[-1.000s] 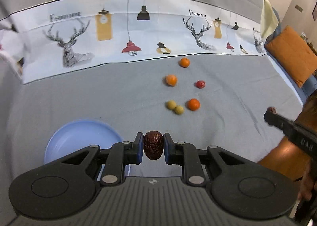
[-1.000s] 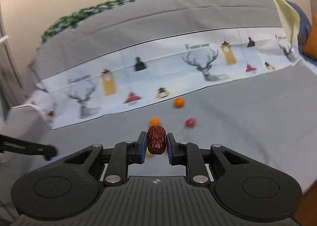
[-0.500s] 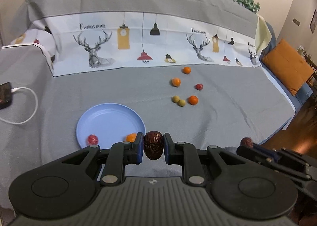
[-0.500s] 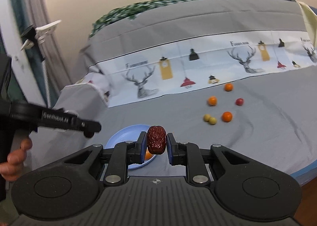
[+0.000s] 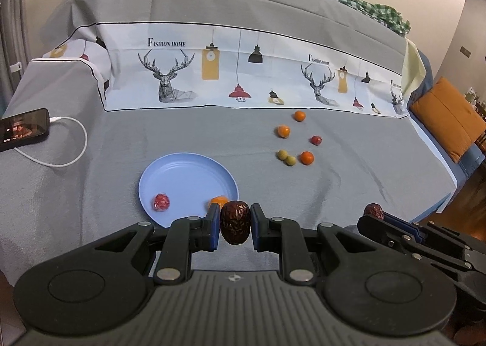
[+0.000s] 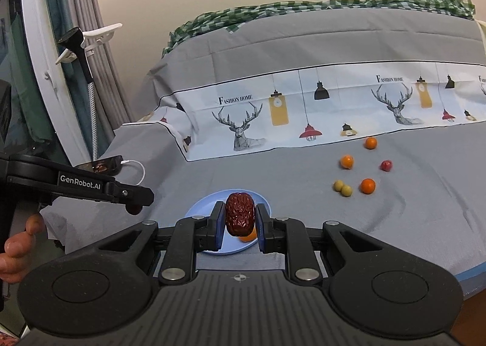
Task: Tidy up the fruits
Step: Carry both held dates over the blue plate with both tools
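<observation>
Matt grey woven cloth covers the surface, creased near the right. The blue plate looks like smooth plastic with a soft sheen. Each held date has wrinkled, glossy dark-red skin. The oranges shine faintly. The left claw is matt black plastic with blue pads and bright metal rivets.

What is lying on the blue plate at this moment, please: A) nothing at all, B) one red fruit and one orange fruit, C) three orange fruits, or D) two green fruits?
B: the left wrist view shows a red fruit and an orange fruit on the blue plate.
</observation>
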Action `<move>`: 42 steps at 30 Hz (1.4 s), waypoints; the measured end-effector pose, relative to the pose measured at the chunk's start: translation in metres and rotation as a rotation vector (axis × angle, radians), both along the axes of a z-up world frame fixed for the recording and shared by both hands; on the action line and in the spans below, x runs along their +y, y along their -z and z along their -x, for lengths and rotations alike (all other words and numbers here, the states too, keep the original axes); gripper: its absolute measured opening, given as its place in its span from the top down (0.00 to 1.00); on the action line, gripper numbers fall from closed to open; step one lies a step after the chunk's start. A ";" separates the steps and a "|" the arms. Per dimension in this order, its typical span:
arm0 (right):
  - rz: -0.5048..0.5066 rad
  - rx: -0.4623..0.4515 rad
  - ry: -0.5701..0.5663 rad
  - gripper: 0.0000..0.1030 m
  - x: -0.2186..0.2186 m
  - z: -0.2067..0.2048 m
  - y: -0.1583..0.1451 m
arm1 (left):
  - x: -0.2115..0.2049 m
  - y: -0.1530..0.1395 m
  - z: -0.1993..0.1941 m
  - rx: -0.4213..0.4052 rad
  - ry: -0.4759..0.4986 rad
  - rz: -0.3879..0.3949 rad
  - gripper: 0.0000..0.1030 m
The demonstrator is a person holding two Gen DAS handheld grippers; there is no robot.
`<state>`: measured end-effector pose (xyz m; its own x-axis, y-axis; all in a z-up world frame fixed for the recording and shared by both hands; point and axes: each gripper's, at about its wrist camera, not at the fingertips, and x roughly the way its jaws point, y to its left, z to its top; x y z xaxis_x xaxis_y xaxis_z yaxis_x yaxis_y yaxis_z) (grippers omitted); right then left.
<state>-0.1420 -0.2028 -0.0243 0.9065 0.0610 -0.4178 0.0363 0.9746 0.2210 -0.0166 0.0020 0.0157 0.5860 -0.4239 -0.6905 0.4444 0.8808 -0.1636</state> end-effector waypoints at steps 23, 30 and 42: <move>-0.007 0.046 -0.018 0.79 0.001 -0.019 0.009 | 0.009 0.007 -0.019 0.028 -0.054 0.004 0.78; -0.005 0.060 -0.027 0.79 0.002 -0.026 0.012 | 0.014 0.009 -0.030 0.038 -0.074 0.001 0.78; 0.009 0.082 -0.051 0.79 0.011 -0.049 0.015 | 0.026 0.016 -0.052 0.056 -0.109 -0.004 0.78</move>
